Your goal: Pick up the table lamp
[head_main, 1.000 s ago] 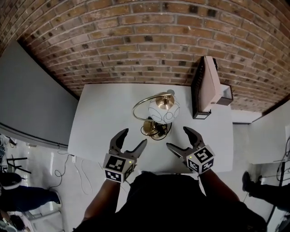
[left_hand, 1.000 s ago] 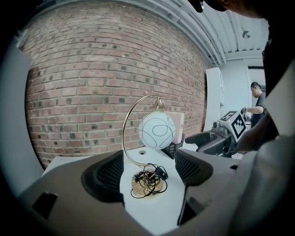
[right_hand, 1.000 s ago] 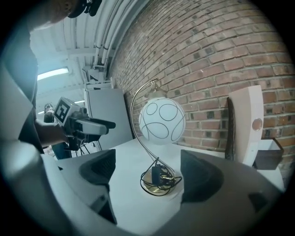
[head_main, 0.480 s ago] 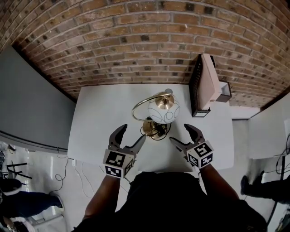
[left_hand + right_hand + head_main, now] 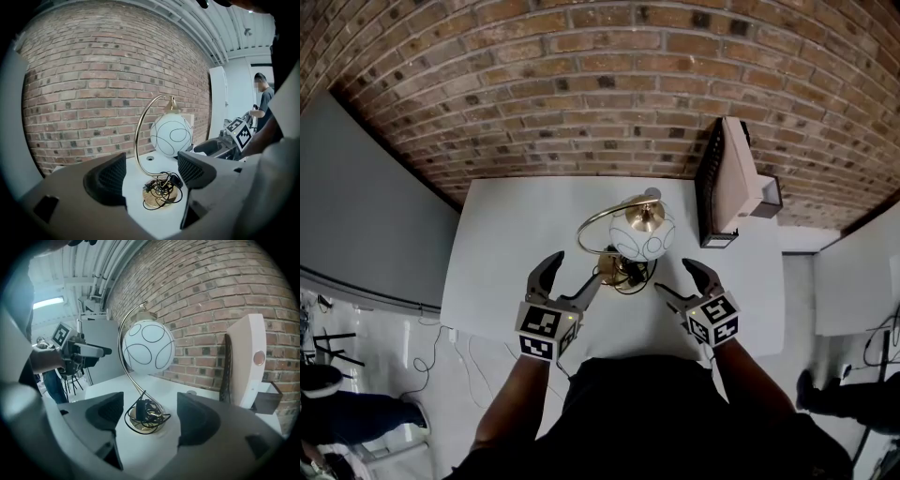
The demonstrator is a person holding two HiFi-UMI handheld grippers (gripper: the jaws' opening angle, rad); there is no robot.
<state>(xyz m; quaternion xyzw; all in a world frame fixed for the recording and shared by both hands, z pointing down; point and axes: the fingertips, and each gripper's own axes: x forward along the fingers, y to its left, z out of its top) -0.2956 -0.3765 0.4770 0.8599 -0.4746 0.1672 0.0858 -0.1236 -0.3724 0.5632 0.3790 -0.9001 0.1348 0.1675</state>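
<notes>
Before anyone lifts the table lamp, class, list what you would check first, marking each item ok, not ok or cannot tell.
1. Left tongs open and empty: ok.
2. Right tongs open and empty: ok. Its jaws have just been closing, but nothing is between them; the lamp lies ahead.
3. Table lamp upright on the white table: ok.
4. Brass base free for a grip: not ok, the black cord lies bundled on it.
5. Cord unplugged: cannot tell.
</notes>
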